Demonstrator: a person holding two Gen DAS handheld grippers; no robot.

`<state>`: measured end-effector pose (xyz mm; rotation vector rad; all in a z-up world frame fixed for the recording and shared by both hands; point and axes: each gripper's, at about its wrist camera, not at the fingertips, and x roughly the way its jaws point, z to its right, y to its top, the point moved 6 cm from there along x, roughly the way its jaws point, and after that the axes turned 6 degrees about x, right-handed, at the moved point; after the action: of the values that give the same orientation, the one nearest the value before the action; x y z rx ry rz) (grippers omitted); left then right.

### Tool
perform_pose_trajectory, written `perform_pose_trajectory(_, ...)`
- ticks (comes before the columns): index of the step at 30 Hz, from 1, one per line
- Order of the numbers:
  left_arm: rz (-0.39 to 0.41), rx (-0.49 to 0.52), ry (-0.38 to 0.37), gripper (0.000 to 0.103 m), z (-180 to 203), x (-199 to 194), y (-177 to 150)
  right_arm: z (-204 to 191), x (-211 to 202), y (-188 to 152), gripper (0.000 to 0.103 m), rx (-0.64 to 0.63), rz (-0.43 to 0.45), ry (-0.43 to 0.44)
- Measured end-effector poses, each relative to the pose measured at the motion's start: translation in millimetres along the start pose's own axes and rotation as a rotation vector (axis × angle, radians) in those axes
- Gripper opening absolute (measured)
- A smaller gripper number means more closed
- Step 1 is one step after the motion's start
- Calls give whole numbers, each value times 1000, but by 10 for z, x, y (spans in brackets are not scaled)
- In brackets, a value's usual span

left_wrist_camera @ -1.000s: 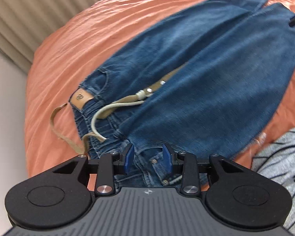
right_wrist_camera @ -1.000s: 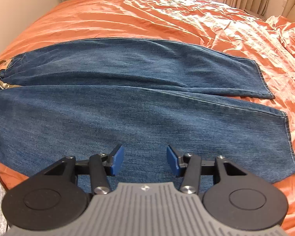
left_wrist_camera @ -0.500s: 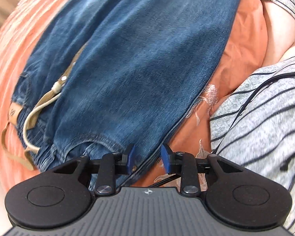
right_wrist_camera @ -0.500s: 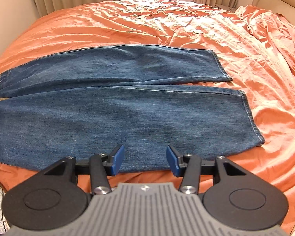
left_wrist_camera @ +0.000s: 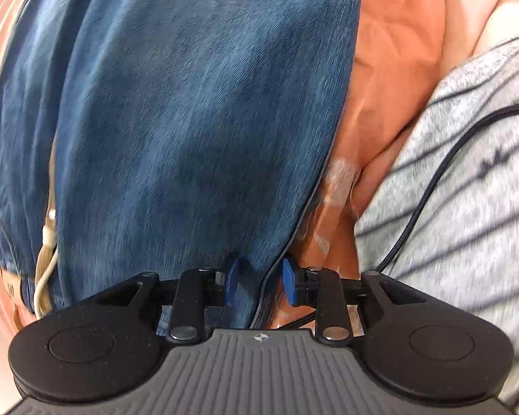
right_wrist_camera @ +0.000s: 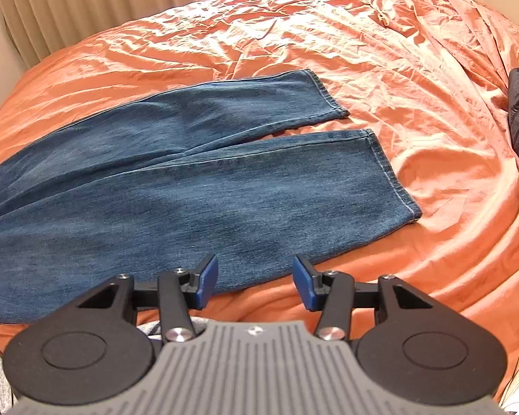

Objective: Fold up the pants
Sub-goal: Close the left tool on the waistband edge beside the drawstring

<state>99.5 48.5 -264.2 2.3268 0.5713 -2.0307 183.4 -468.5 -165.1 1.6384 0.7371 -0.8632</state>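
Jeans (left_wrist_camera: 190,121): waist end blurred, edge between left gripper (left_wrist_camera: 259,282), jaws closing, contact unclear. Right gripper (right_wrist_camera: 254,285): jaws apart, empty.

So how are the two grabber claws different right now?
The left gripper has the side edge of the jeans between its blue pads; its jaws have just been closing and stand narrow. The right gripper stands wider and holds nothing, hovering where the near leg's edge meets the orange sheet. Both have black arms and blue pads and point down at the bed.
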Motion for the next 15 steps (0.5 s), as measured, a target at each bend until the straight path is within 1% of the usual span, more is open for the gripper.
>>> perform_pose_trajectory(1,2,2,10,33,25,15,53,46,10,17,45,6,-2,-5)
perform_pose_trajectory(2,5,-1,22,27,55,28,98,91,12,37,45,8,-2,-12)
perform_pose_trajectory(3,3,-5,27,18,92,36,118,119,10,53,45,4,0,-17)
perform_pose_trajectory(4,13,-6,42,15,118,23,124,153,9,71,45,-4,2,-21)
perform_pose_trajectory(5,23,-17,59,10,130,6,119,180,6,87,45,-14,5,-24)
perform_pose_trajectory(6,36,-42,69,8,146,-20,99,199,5,106,45,-23,8,-25)
perform_pose_trajectory(8,66,-105,93,6,142,-124,12,238,15,153,45,-59,11,-31)
perform_pose_trajectory(10,104,-190,124,5,106,-274,-101,272,23,203,45,-111,11,-54)
perform_pose_trajectory(14,195,-390,196,4,24,-579,-278,328,5,312,45,-242,11,-70)
perform_pose_trajectory(15,223,-448,213,4,-67,-700,-341,342,-6,336,45,-268,12,-64)
